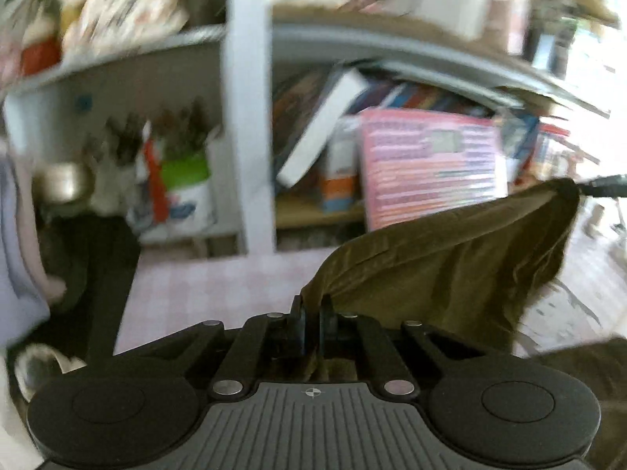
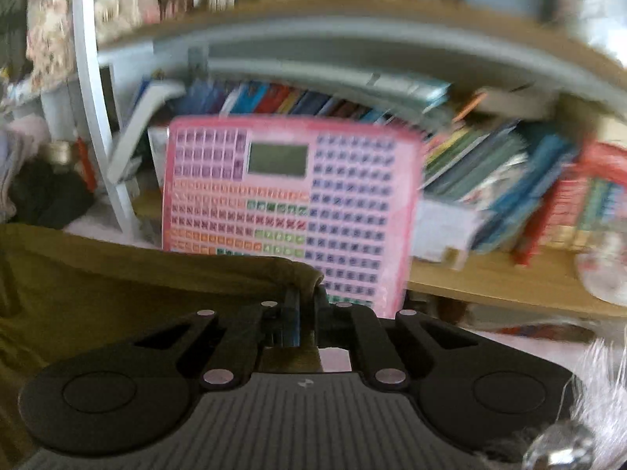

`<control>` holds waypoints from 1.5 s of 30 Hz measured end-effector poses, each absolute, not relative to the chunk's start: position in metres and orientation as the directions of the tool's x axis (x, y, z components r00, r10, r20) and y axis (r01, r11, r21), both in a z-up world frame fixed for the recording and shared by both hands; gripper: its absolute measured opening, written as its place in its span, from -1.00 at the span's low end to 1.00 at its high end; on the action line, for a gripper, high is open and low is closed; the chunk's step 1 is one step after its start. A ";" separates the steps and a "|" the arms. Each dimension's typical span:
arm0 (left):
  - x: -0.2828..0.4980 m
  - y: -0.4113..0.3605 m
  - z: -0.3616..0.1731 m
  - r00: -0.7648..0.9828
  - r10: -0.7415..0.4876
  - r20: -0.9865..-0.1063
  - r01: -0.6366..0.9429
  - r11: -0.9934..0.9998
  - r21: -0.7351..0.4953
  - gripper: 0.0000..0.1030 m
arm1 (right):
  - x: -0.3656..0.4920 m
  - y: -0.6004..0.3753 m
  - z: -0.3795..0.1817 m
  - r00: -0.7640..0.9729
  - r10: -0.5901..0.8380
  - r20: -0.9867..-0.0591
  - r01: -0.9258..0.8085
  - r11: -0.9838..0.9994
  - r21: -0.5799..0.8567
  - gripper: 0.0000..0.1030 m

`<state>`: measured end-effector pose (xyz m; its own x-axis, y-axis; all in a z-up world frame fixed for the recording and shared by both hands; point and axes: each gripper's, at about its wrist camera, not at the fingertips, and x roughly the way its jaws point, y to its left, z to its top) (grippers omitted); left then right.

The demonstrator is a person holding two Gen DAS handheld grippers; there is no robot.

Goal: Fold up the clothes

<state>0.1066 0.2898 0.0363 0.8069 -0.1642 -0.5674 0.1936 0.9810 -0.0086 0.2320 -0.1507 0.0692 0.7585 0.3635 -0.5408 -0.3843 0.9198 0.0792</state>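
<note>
An olive-green garment [image 1: 443,266] hangs stretched in the air between my two grippers. My left gripper [image 1: 312,313] is shut on one corner of it, and the cloth rises to the right. There my right gripper [image 1: 584,187] pinches the far corner at the frame's right edge. In the right wrist view my right gripper [image 2: 307,297] is shut on the garment's hem [image 2: 156,274], and the cloth spreads down to the left. Both views are motion-blurred.
A white and wood bookshelf [image 1: 250,125] stands close ahead, full of books. A pink toy keyboard tablet [image 2: 290,211] leans on its lower shelf. A pink checked surface [image 1: 219,290] lies below. Dark clothes [image 1: 94,243] pile at the left.
</note>
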 end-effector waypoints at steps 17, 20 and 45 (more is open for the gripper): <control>-0.077 0.289 -0.035 0.678 -0.289 -0.676 0.184 0.957 -0.224 -0.25 | -0.087 -0.179 -0.013 0.669 0.069 -0.740 -0.057 0.998 0.042 -0.21; -0.097 0.310 -0.035 0.685 -0.324 -0.652 0.087 0.925 -0.369 -0.05 | -0.110 -0.181 -0.013 0.648 0.124 -0.752 0.013 0.985 0.174 -0.05; -0.006 0.342 -0.011 0.819 -0.463 -0.339 -0.085 0.486 -0.870 -0.91 | -0.038 -0.223 0.045 0.861 0.320 -0.396 0.165 0.561 0.811 -0.96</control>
